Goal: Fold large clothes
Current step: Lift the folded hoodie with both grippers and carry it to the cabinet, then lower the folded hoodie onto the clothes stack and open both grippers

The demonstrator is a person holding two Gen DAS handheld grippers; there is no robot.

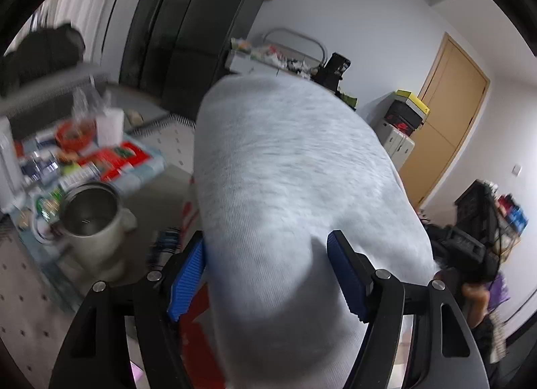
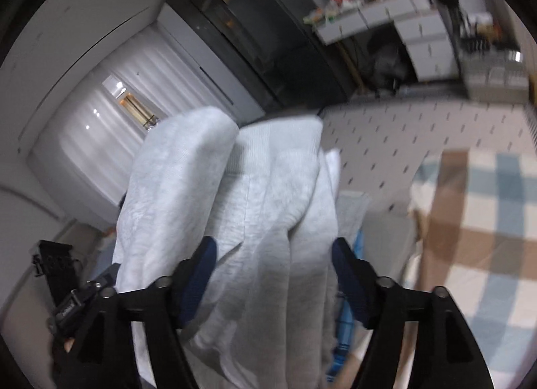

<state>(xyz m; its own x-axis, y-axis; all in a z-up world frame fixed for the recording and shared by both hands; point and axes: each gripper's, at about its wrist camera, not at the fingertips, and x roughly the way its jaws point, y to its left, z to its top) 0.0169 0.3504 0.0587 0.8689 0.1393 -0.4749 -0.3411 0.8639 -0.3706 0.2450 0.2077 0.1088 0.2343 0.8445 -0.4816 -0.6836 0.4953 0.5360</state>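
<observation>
A thick bundle of light grey knit garment [image 1: 285, 154] fills the middle of the left wrist view and runs between the blue pads of my left gripper [image 1: 268, 238]. Its right pad [image 1: 345, 274] dents the cloth and its left pad [image 1: 189, 274] lies against the bundle's edge, so this gripper is shut on the garment. In the right wrist view the same garment [image 2: 268, 187] hangs in folds between the pads of my right gripper [image 2: 274, 241]. Those jaws stand wide and open, and the cloth lies loose between them.
A steel pot [image 1: 90, 217] and a low table of red packets [image 1: 110, 157] sit to the left. A black cabinet [image 1: 201, 36] and a wooden door [image 1: 449, 113] stand behind. A blue and brown checked cloth [image 2: 486, 221] and a dotted mat [image 2: 402, 140] lie to the right.
</observation>
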